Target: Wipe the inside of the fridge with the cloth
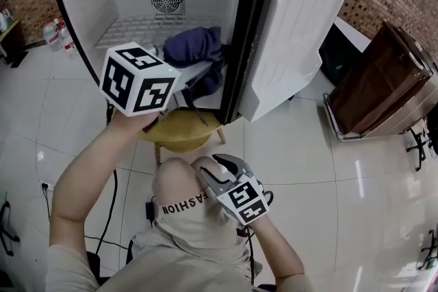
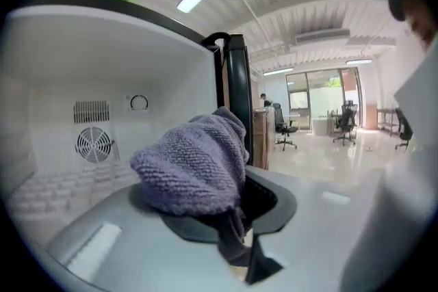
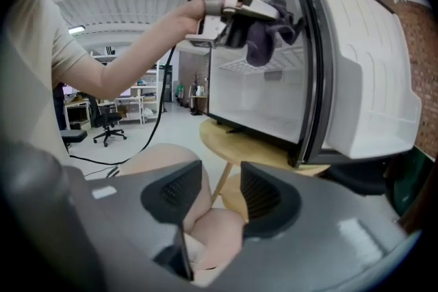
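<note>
Left gripper view: left gripper (image 2: 230, 210) clamps knitted purple cloth (image 2: 191, 167) | right gripper (image 3: 213, 198) released, empty | fridge (image 2: 55, 72) smooth white

Front of small white fridge (image 1: 85, 17): open | right flank: white door (image 1: 294, 44) swung wide | opening: bunched purple knitted cloth (image 1: 195, 44) above white wire shelf (image 1: 133, 29)

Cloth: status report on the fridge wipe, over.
Left gripper shut on cloth, at fridge opening. Right gripper open, empty, low by knee. Door wide open; wire shelf inside, nothing else seen blocking.
</note>
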`<state>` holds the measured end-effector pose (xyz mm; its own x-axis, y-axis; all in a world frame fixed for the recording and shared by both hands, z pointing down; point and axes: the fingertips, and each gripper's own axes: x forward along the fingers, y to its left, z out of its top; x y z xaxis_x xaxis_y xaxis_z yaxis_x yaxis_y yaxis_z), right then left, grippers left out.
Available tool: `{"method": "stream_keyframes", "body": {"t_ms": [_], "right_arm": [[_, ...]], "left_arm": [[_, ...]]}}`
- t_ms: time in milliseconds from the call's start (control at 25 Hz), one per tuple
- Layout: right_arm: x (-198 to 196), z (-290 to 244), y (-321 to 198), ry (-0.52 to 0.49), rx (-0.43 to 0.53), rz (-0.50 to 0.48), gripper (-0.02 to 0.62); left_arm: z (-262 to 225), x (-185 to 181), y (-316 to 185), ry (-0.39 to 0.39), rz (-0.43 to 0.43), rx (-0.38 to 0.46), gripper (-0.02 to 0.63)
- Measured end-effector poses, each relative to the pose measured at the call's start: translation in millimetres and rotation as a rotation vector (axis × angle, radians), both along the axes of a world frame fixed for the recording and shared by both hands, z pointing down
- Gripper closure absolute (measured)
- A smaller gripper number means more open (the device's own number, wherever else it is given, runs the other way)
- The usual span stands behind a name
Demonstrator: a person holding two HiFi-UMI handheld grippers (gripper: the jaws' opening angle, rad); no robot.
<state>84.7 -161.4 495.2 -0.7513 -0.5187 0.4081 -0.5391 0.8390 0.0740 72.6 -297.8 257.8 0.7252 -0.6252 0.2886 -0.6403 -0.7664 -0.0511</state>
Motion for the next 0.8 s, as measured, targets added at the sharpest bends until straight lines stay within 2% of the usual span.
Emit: {"method": "stream_keyframes", "body": {"t_ms": [120, 240, 280, 440, 520, 680, 800], "right_arm": [[5, 13, 3, 0.008, -0.027, 0.003, 0.416], [8, 22, 5, 0.014, -0.041, 0.004, 0.416], [8, 24, 6, 0.014, -0.045, 0.005, 0.416], [8, 34, 7, 0.017, -0.063, 0.008, 0.416], [8, 37, 7, 0.025, -0.067, 0.006, 0.416], [15, 40, 1, 0.035, -0.072, 0.018, 0.416], [19, 44, -2, 0.039, -0.076, 0.022, 0.416]], "left_arm": [[37, -9, 6, 0.106, -0.007, -0.098, 0.534], [75, -20, -23, 0.108, -0.092, -0.139, 0.534], [83, -22, -38, 0.099, -0.131, -0.116, 0.534], [104, -20, -92, 0.044, -0.25, 0.059, 0.532], [113, -13, -112, 0.054, -0.276, 0.09, 0.532], [115, -12, -155, 0.125, -0.344, 0.127, 0.532], [105, -7, -185, 0.12, -0.37, 0.17, 0.532]]}}
